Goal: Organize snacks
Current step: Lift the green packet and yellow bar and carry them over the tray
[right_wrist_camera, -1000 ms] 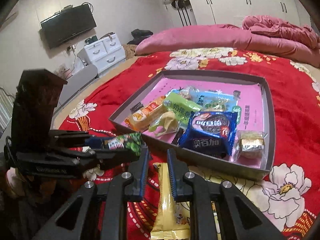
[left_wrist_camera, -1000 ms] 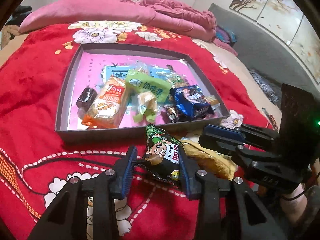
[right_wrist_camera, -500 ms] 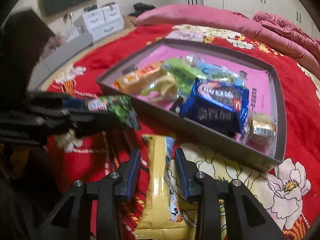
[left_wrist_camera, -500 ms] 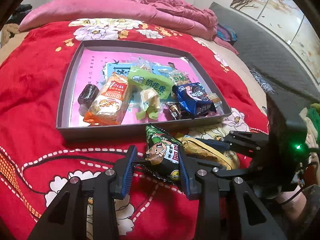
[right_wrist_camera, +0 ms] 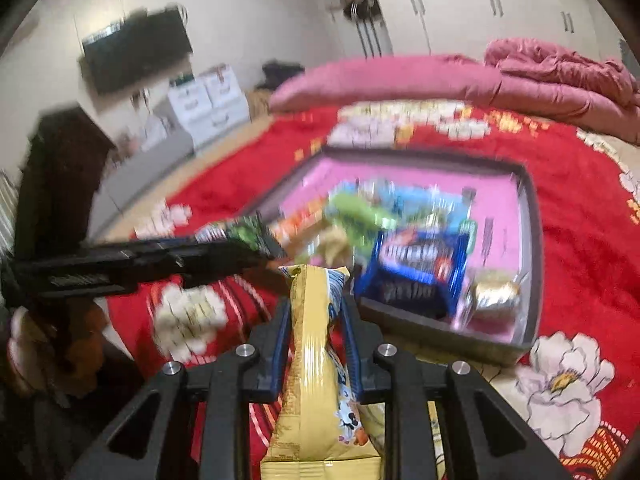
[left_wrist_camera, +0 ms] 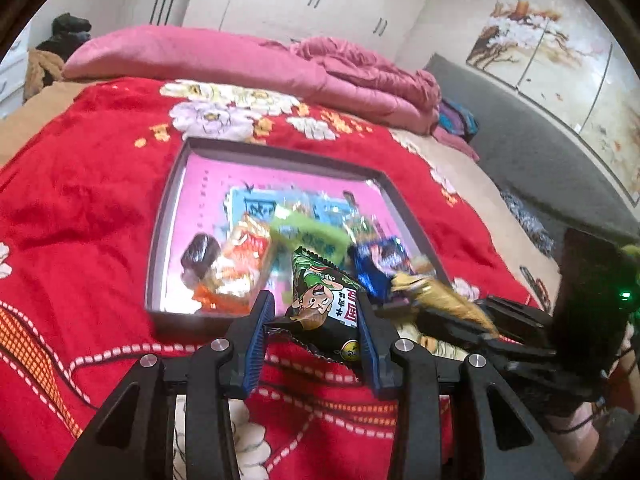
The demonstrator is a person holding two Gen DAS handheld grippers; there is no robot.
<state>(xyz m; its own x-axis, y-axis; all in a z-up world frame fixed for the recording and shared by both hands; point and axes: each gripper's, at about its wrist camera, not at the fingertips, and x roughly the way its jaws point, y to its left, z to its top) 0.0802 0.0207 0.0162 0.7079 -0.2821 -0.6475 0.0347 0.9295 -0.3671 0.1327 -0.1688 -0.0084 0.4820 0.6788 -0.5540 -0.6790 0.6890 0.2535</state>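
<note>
Left wrist view: left gripper (left_wrist_camera: 316, 316) clenches the green snack packet (left_wrist_camera: 326, 304); right gripper (right_wrist_camera: 314, 320) clamps the yellow packet (right_wrist_camera: 316, 360).

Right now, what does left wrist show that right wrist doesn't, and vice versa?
Left wrist only: a dark-wrapped candy at the tray's left side, the painted flower panels on the wall, and the left gripper shut on a green cartoon snack packet.

Right wrist only: the wall TV, a white drawer unit, a gold-wrapped snack in the tray's near corner, and the right gripper shut on a yellow snack bag.

Both: the pink-lined tray on the red floral blanket, a blue cookie pack and the pink bedding.
</note>
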